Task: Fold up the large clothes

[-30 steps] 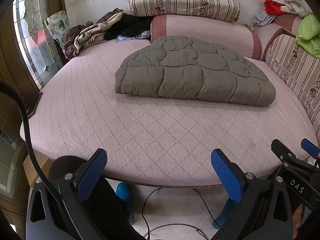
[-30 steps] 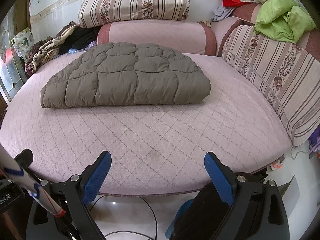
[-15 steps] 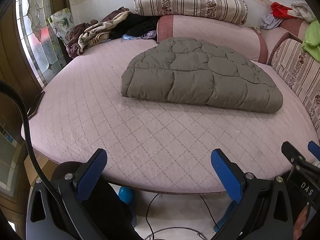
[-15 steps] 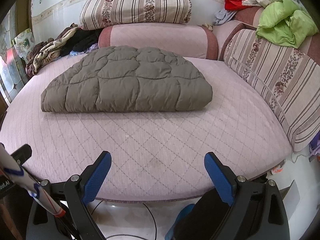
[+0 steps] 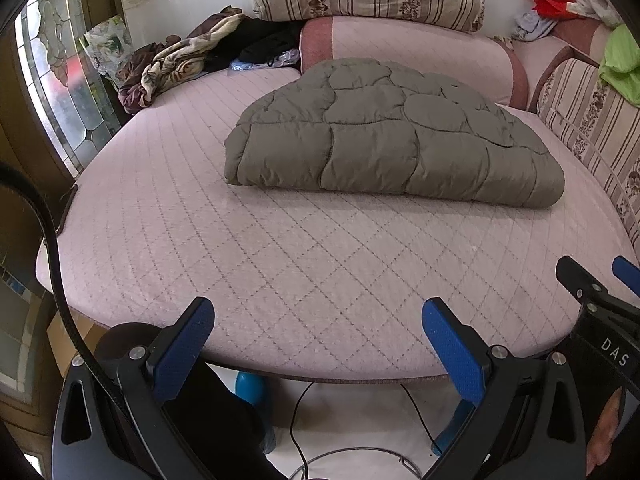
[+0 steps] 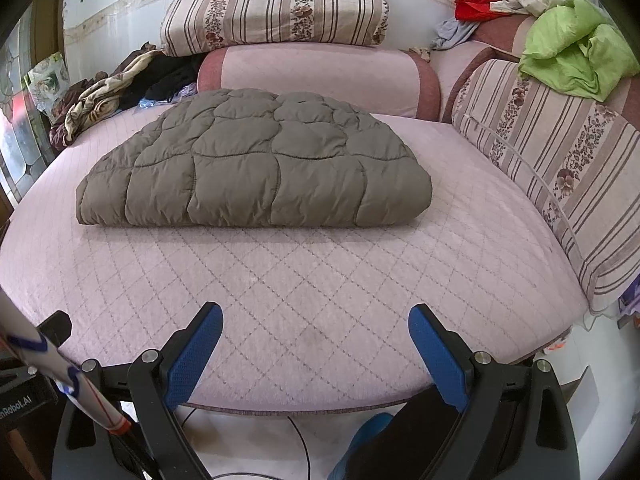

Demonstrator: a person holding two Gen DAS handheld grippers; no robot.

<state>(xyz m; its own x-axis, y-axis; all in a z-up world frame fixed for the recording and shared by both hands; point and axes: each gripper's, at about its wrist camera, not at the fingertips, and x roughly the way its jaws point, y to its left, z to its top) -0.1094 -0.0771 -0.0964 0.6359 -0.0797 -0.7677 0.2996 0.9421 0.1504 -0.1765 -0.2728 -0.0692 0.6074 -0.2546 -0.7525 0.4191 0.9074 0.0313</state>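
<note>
A folded grey quilted garment lies on the pink bed. Left tongs and right tongs hover spread wide and empty, well short of it.

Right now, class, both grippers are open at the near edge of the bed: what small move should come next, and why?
Probably ease both forward toward the quilted coat. The left gripper and right gripper are open and hold nothing, and bare bed lies between them and the coat's near edge, which looks already doubled over.
</note>
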